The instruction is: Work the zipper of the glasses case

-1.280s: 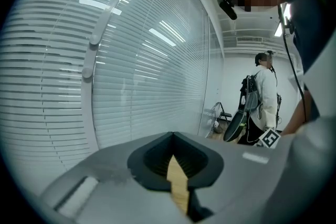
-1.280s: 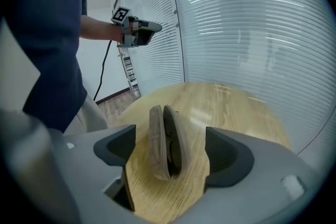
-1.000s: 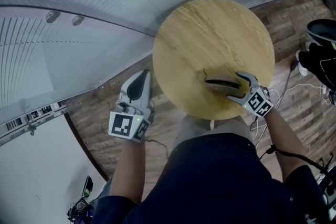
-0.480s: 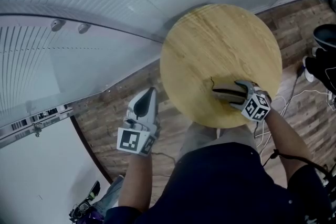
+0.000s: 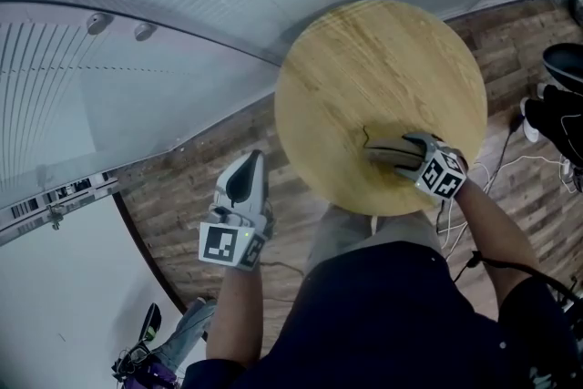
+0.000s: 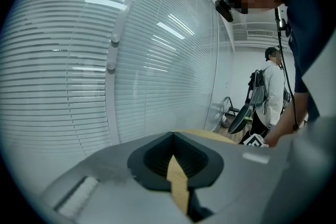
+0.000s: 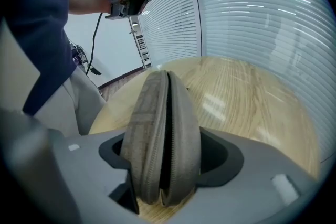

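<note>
At the near edge of the round wooden surface [image 5: 383, 59], a little toward its right side, the glasses case [image 5: 383, 152] stands on its long edge with its zipper seam turned up toward the right claw [image 5: 407, 155]. What has just changed is the grip: the right claw's jaws have just been closing, and in the right gripper view both pads now press the grey fabric flanks of the case, so the claw is grasping it rather than merely straddling it. The case itself sits at much the same spot near that edge as a second ago. Between its two halves a dark gap runs along the seam, so the zipper looks open over the stretch that shows; a thin dark line at the case's far end may be the pull, though it is too small to be sure. The left claw [image 5: 250, 163] hangs off the surface's left edge, above the wooden floor, clenched with nothing between its jaws, and it points toward the surface without touching anything. For the task this reads as the bracing step being done: the case is pinned upright and steady, while the zipper itself is not yet being worked. The likely next need is for the left claw to open, cross to the case and pinch the pull.
</note>
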`<state>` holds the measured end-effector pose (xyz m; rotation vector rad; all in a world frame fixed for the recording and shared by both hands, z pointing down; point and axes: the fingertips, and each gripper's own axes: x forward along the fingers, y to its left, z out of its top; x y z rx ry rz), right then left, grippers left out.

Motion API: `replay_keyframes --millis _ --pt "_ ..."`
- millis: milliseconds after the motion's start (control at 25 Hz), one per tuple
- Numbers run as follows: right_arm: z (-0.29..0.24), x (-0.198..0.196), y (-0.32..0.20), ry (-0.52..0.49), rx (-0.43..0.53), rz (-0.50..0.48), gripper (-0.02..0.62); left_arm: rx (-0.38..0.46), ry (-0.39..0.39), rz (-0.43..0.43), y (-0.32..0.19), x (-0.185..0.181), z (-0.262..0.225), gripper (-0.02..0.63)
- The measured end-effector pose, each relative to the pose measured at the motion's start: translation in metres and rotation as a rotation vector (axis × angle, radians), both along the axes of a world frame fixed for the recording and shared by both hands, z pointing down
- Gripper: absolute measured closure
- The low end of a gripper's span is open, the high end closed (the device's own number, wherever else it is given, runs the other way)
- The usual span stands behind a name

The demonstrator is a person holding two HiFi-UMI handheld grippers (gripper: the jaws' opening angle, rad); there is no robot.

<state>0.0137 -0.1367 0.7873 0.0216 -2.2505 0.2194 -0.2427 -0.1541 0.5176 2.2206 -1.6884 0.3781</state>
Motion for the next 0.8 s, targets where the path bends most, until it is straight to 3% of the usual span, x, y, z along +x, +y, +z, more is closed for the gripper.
replay_keyframes --millis 240,400,640,800 --pt "0.005 -0.003 0.0 0.022 0.013 0.028 0.264 0.019 0.023 -0.005 0.005 0.004 -0.005 0.603" --pt "0.003 -0.002 0.005 0.003 -0.019 0.057 0.293 0.012 0.014 0.007 0.012 0.005 -0.008 0.603" --pt "-0.024 -0.003 0.001 -0.139 -0.069 0.207 0.299 0.013 -0.01 0.018 0.016 0.003 -0.013 0.603" --pt "-0.051 -0.003 -0.005 -0.231 -0.08 0.274 0.301 0.058 0.026 0.046 0.011 0.016 -0.018 0.603"
